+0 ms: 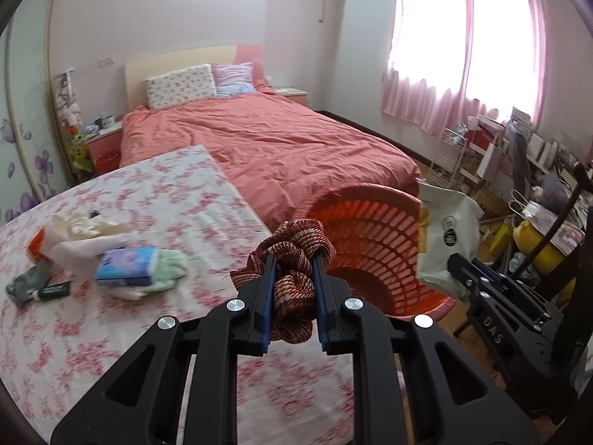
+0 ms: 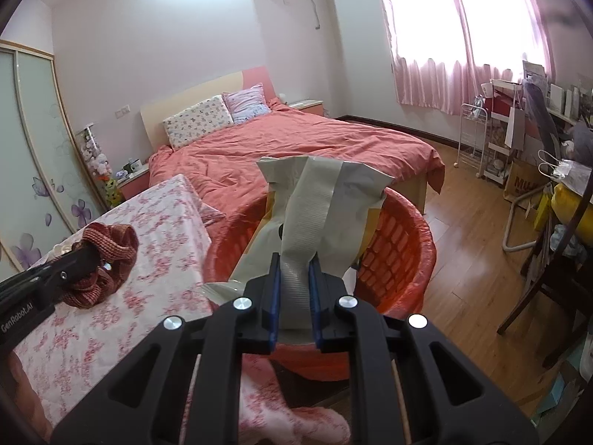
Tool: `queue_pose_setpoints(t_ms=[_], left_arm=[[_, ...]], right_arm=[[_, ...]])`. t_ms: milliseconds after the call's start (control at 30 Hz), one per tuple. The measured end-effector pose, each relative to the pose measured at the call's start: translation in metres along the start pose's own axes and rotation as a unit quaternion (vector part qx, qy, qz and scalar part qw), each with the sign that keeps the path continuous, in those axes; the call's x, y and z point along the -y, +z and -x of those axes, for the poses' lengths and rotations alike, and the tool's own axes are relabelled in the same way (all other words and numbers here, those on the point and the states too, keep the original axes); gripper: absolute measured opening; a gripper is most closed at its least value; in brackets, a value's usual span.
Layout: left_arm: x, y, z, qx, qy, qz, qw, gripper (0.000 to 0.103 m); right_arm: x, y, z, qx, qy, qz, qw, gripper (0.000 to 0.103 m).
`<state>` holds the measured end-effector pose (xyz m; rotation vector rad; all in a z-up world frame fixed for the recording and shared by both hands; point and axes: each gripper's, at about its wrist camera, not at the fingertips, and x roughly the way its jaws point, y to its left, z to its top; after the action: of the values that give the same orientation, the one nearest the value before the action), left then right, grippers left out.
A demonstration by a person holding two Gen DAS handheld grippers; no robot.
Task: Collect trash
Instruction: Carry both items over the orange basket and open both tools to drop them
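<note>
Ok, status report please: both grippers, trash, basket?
Left gripper shut on red scrunchie. Right gripper shut on empty wrapper, over orange basket. Nothing blocking.

Both wrist views face bed [image 1: 267, 141], share basket [image 2: 400, 244].

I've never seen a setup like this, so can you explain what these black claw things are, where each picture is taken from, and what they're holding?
They are hand-held two-finger grippers, one in each of a person's hands, with no robot arm behind them. Each carries a wide-angle camera that looks forward along its fingers, so one picture comes from the left gripper and the other from the right gripper.

The left gripper is shut on a bunched red woven cloth. The right gripper is shut on a crumpled white wrapper, held over an orange basket beside the table.

On the floral tablecloth lie a blue tissue pack, a pale green cloth, some white wrappings and a small dark tube. A bed stands behind.
</note>
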<state>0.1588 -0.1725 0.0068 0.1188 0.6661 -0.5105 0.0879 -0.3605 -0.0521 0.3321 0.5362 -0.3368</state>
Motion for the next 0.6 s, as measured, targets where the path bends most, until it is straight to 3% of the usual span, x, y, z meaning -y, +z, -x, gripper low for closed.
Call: queue_pose_setpoints(t_ms=[267, 600], left_arm=[[0.028, 0.008, -0.026, -0.007, -0.041, -0.008, 0.9991, 0.018], [0.05, 0.013, -0.058, -0.027, -0.065, -0.015, 0.9974, 0.018]], right_arm=[[0.02, 0.008, -0.019, 0.001, 0.005, -0.014, 1.0, 0.015], [0.041, 0.018, -0.042, 0.001, 0.005, -0.031, 0.999, 0.016]])
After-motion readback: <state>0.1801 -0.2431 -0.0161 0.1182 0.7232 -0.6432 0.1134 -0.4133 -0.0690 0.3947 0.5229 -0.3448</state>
